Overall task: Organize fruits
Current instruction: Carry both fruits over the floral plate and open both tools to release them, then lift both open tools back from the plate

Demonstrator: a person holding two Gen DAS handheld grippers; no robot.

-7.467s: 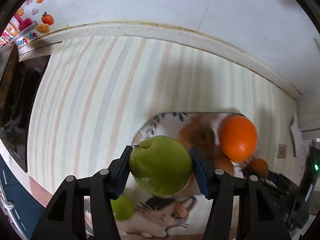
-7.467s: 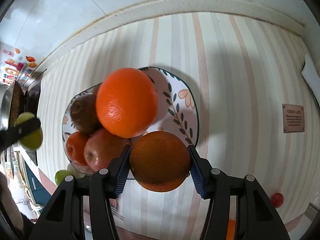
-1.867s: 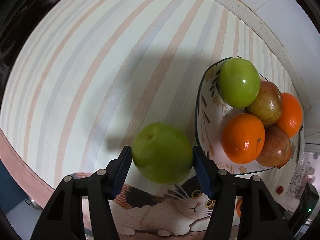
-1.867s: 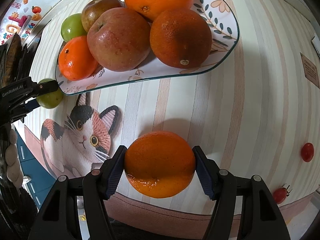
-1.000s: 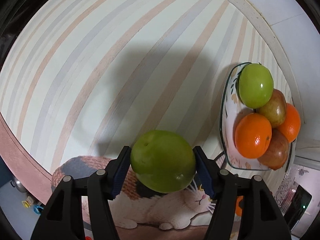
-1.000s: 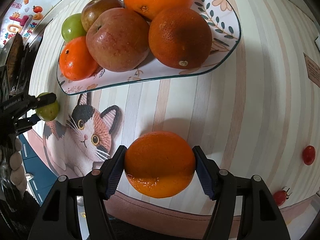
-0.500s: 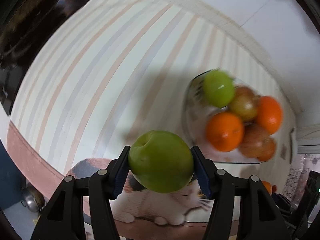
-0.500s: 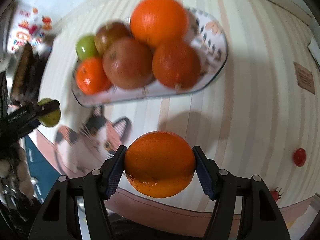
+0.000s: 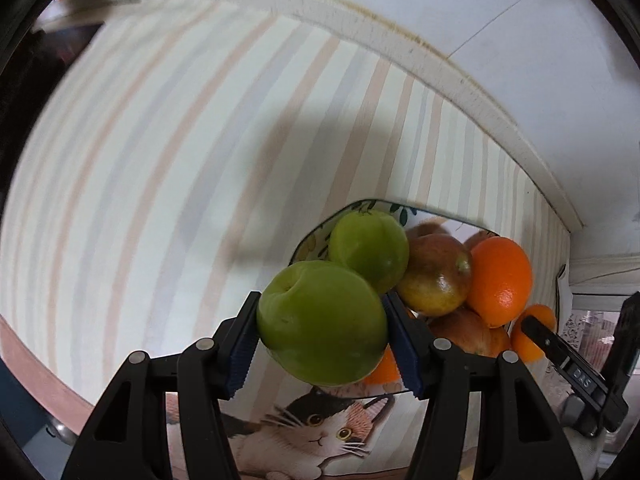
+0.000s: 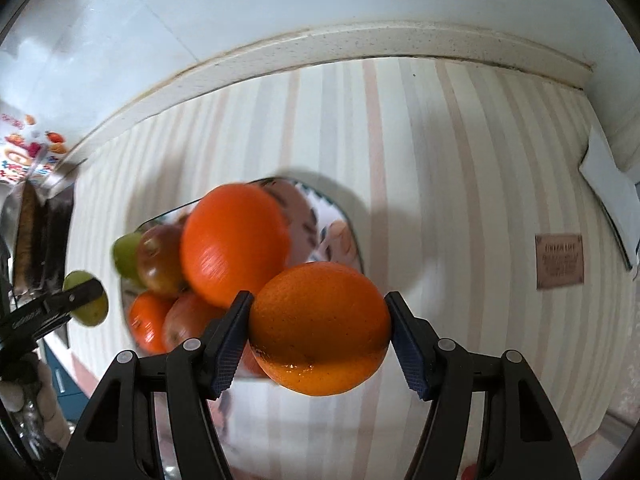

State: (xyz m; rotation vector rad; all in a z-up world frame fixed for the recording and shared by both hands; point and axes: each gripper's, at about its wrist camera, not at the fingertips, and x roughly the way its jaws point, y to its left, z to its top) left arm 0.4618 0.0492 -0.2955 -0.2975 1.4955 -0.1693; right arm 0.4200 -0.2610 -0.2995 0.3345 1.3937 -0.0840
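Note:
My left gripper [image 9: 322,340] is shut on a green apple [image 9: 320,320], held in the air just left of the patterned plate [image 9: 360,205]. The plate holds another green apple [image 9: 370,246], a reddish apple [image 9: 436,276], an orange [image 9: 498,280] and more fruit. My right gripper [image 10: 320,340] is shut on an orange [image 10: 320,328], held above the plate's near right side [image 10: 340,236]. The right wrist view shows a big orange [image 10: 234,248] on the pile, and the left gripper with its green apple [image 10: 86,298] at the far left.
The striped tablecloth [image 9: 160,160] runs back to a white wall ledge [image 9: 360,20]. A cat-print mat [image 9: 312,432] lies in front of the plate. A brown label [image 10: 559,261] sits on the cloth at the right. A dark stove [image 10: 44,232] stands at the left.
Both grippers have risen and moved in toward the plate, each still holding its fruit. The plate pile now sits right behind the held fruit in both views.

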